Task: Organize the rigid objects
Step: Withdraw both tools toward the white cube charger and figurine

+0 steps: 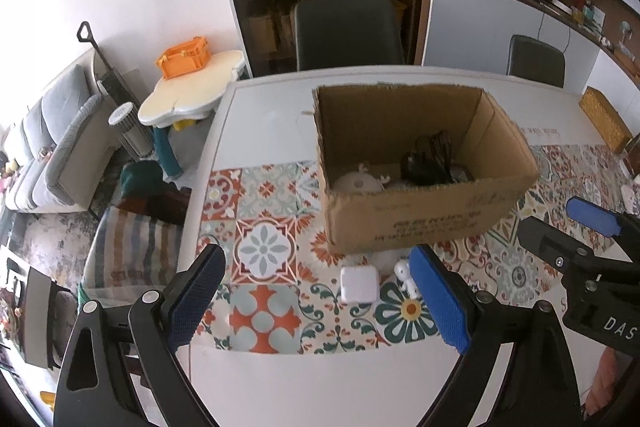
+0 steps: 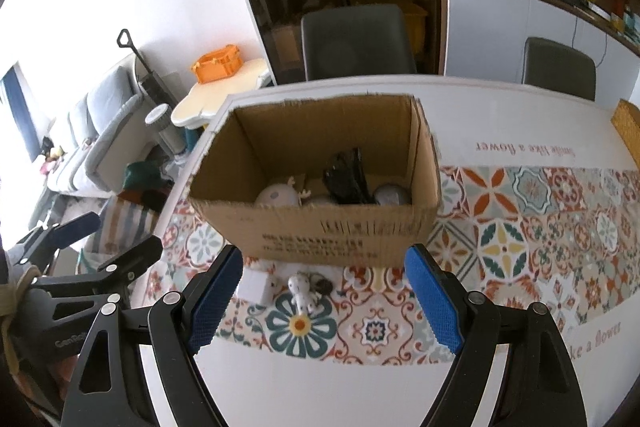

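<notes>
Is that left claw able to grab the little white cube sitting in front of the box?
Probably yes. The left claw is open, and the white cube lies on the table between its fingers' line, with nothing in front; the small white figurine beside it stands close.

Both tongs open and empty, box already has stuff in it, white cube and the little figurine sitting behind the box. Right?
Not quite: the white cube and little figurine sit in front of the cardboard box, on the near side, as both wrist views show. The rest holds: left tongs and right tongs open and empty, box holding items.
</notes>
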Demonstrator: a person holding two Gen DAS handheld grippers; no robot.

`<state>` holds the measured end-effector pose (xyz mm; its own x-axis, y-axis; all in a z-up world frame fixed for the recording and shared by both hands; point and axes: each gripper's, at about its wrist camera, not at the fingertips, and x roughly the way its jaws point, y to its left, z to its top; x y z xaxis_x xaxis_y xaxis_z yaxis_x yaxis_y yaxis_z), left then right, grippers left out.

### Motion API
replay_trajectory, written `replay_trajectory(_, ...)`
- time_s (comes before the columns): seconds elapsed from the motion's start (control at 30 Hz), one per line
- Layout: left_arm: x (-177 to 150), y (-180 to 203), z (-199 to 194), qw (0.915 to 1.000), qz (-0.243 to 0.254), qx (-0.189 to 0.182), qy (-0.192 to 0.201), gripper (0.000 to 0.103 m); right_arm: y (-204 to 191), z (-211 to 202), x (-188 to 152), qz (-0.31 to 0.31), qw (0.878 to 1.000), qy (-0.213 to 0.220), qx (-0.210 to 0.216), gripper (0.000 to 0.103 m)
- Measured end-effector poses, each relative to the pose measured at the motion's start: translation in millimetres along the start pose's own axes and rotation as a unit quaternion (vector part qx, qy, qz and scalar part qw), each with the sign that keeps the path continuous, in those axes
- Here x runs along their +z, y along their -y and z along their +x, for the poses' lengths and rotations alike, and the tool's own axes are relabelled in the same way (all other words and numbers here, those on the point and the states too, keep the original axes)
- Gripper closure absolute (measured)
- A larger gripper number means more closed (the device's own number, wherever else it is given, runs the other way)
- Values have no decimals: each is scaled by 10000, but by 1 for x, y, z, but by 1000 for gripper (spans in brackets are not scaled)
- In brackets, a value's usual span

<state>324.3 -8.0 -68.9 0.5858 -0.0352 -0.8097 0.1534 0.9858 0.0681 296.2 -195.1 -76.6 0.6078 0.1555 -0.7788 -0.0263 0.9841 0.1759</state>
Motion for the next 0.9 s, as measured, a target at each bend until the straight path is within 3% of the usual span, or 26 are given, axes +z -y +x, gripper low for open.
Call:
replay_trajectory(0.53, -36, 8, 39, 9982, -62, -157, -584, 8, 2, 28, -36, -173, 9991, -390, 1, 20)
replay_trajectory(0.9, -53, 15, 67, 9973, 3, -315, -656, 8, 6, 55, -56, -172, 9972, -719, -54, 20)
